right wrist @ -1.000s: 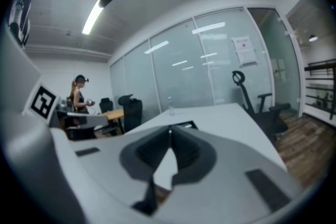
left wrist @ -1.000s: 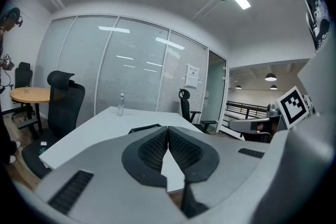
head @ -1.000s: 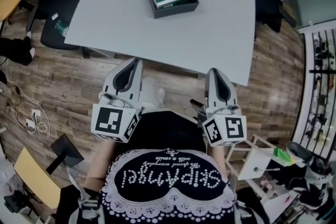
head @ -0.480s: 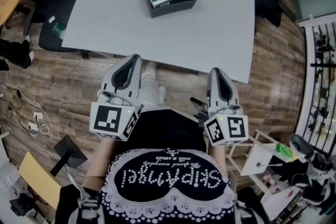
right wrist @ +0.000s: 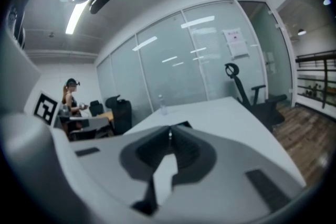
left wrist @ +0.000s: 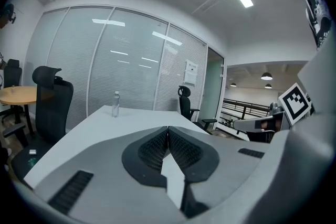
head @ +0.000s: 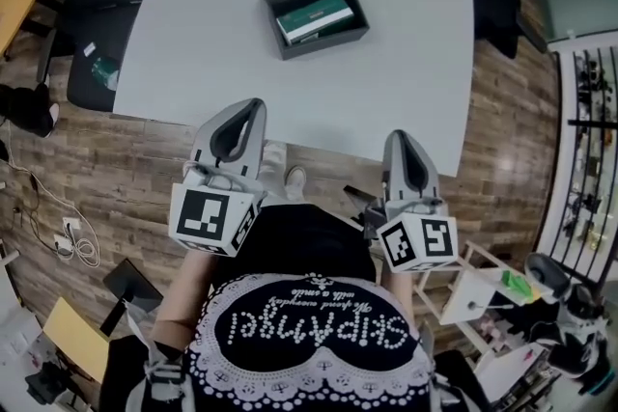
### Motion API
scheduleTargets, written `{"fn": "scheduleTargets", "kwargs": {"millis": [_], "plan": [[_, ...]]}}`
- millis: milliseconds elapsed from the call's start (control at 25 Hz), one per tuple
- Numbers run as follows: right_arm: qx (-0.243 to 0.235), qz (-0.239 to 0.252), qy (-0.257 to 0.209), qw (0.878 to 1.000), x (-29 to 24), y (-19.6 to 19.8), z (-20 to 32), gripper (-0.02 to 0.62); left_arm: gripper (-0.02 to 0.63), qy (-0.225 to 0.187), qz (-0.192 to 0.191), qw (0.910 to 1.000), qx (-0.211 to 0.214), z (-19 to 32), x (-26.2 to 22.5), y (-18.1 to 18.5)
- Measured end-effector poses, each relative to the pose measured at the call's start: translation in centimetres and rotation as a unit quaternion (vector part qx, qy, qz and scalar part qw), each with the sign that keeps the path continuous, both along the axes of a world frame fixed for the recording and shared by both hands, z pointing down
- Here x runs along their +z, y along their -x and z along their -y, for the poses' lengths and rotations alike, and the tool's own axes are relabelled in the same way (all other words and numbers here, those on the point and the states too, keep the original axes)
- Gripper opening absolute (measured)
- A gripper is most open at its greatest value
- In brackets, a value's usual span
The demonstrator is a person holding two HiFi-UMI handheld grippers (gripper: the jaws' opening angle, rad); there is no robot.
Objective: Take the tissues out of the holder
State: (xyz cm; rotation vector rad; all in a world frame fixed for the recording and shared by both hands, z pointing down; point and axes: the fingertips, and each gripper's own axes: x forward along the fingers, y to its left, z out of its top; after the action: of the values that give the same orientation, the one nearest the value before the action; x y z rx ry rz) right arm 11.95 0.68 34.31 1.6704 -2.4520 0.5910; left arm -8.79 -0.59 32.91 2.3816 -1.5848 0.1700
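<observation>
- A person (head: pixel 309 323) in a black top stands at the desk (head: pixel 193 34), a gripper in each hand.
- The left gripper (head: pixel 252 107) has its jaws pressed fully together with nothing between them. The right gripper (head: pixel 399 136) is likewise closed and empty.
- Within the last second both grippers have pushed forward. Their tips were level with the desk's near edge and now reach out over it, the left towards the near left corner and the right towards the near right.
- The dark holder (head: pixel 323 41) sits out in the middle of the desk, well apart from both grippers.
- The tissues (head: pixel 314 17), a green pack, lie flat inside the holder, untouched.
- The advance suggests the reach for the pack has only begun. Most of the desk is yet to be crossed, and a pair of jaws would have to part before anything could be lifted out.
- Farther off, a bottle (left wrist: pixel 115 104) stands upright near the desk's far edge, with an office chair (left wrist: pixel 184 101) beyond it against the glass wall.
</observation>
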Motion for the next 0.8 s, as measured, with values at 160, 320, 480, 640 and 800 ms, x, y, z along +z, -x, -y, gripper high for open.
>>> {"fn": "scheduleTargets", "kwargs": {"millis": [160,320,480,640,800], "plan": [[0.013,-0.009,-0.006,1.000,-0.6,0.9,2.9,0.035,0.023,0.001,-0.004,1.0000,0.005,3.3,0.0,1.2],[0.026,-0.012,-0.004,1.000,-0.5,1.6,5.0,0.035,0.024,-0.003,-0.011,0.9998,0.014,6.1,0.0,1.9],[0.036,-0.019,0.002,0.999,-0.1,2.1,6.6,0.035,0.024,0.000,-0.015,0.9995,0.026,8.1,0.3,2.2],[0.045,-0.022,0.004,0.999,0.2,2.5,7.8,0.035,0.025,0.008,-0.016,0.9993,0.034,9.5,0.9,2.6],[0.056,-0.022,0.007,0.998,0.4,3.2,8.1,0.035,0.024,0.017,-0.014,0.9990,0.039,10.0,1.5,3.4]]}}
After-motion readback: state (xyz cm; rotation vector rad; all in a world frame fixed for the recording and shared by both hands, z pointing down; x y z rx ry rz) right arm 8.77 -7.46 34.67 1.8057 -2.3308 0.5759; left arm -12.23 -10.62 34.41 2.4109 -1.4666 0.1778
